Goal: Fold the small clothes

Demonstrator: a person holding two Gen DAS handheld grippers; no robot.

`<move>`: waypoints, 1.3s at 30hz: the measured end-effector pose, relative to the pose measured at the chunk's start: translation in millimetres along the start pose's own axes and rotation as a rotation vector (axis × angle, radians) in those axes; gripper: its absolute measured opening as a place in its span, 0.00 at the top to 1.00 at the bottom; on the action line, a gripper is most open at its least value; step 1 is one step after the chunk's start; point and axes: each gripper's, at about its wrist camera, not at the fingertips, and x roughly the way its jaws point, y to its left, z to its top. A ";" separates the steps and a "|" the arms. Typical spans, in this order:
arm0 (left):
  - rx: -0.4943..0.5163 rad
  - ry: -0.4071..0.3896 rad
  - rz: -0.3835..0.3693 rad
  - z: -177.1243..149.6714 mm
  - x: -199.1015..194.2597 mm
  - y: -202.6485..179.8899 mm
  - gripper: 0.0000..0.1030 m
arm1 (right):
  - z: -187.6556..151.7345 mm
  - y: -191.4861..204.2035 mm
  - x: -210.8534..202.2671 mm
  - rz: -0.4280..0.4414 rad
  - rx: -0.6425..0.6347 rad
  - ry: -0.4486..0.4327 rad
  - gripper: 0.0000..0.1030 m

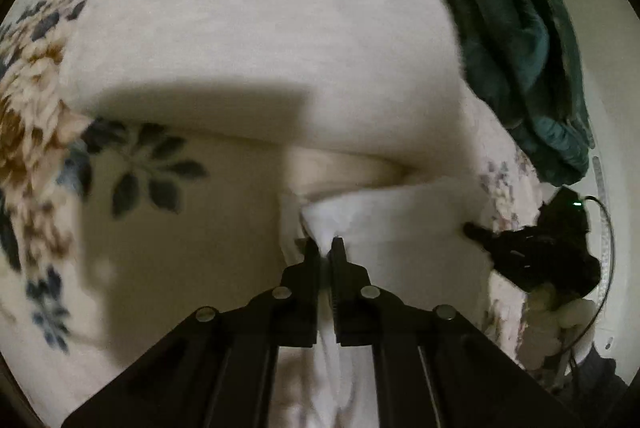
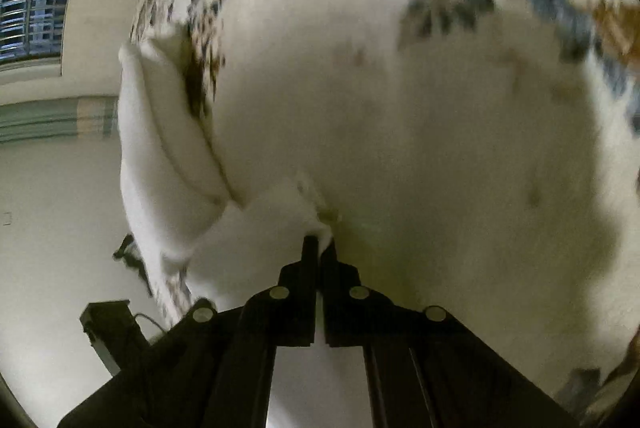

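My left tool [image 1: 327,246] is pinched narrow on a corner of the small white fleecy garment [image 1: 248,60], which fills the centre and upper half of the left wrist frame over the cream floral bed blanket [image 1: 152,212]. At right edge there, my right tool [image 1: 470,228] grips the same cloth. In the right wrist frame, my right tool [image 2: 320,244] is clamped on a bunched white corner low in centre. A dark teal crumpled cloth [image 1: 516,44] sits upper right.
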 end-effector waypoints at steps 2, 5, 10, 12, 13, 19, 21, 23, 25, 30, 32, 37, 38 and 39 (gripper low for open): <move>-0.022 0.022 -0.032 3.7 5.8 8.4 0.97 | 3.5 5.1 8.4 -0.060 -0.022 0.013 0.98; -0.022 0.057 -0.055 6.4 4.4 4.6 0.96 | -1.1 14.3 16.9 -0.087 -0.048 0.104 0.95; -0.107 0.025 -0.173 -17.1 -35.4 11.7 0.40 | -37.6 13.4 -25.8 0.089 -0.028 0.150 0.32; -0.139 0.003 -0.193 -41.4 -57.8 14.5 0.39 | -59.9 6.2 -45.3 0.087 -0.023 0.175 0.29; -0.146 0.003 -0.187 -54.0 -66.3 13.8 0.39 | -70.1 -0.2 -53.9 0.084 -0.026 0.182 0.29; -0.164 0.033 -0.111 -171.8 -116.3 8.5 0.39 | -191.1 -60.1 -102.9 0.000 -0.033 0.342 0.29; -0.176 0.078 -0.065 -217.3 -121.8 5.1 0.39 | -242.6 -88.5 -113.7 -0.038 -0.030 0.413 0.29; -0.208 0.132 -0.039 -268.3 -126.7 9.3 0.39 | -283.8 -116.2 -119.6 -0.055 -0.022 0.465 0.29; -0.233 0.172 -0.002 -301.0 -121.5 7.9 0.39 | -327.0 -150.4 -120.3 -0.067 0.032 0.505 0.29; -0.306 0.286 0.049 -389.3 -105.0 26.8 0.39 | -400.0 -204.8 -98.7 -0.077 0.107 0.578 0.29; -0.319 0.317 0.053 -408.8 -98.2 30.2 0.39 | -423.4 -214.3 -88.8 -0.057 0.115 0.589 0.29; -0.275 0.254 0.096 -434.4 -105.3 19.1 0.62 | -450.6 -215.5 -73.2 -0.033 0.134 0.569 0.31; -0.249 0.251 0.106 -436.5 -105.5 14.9 0.83 | -455.0 -213.4 -72.0 -0.028 0.133 0.556 0.44; -0.222 0.269 0.132 -439.9 -102.8 12.3 0.97 | -458.2 -209.7 -66.6 -0.033 0.126 0.550 0.72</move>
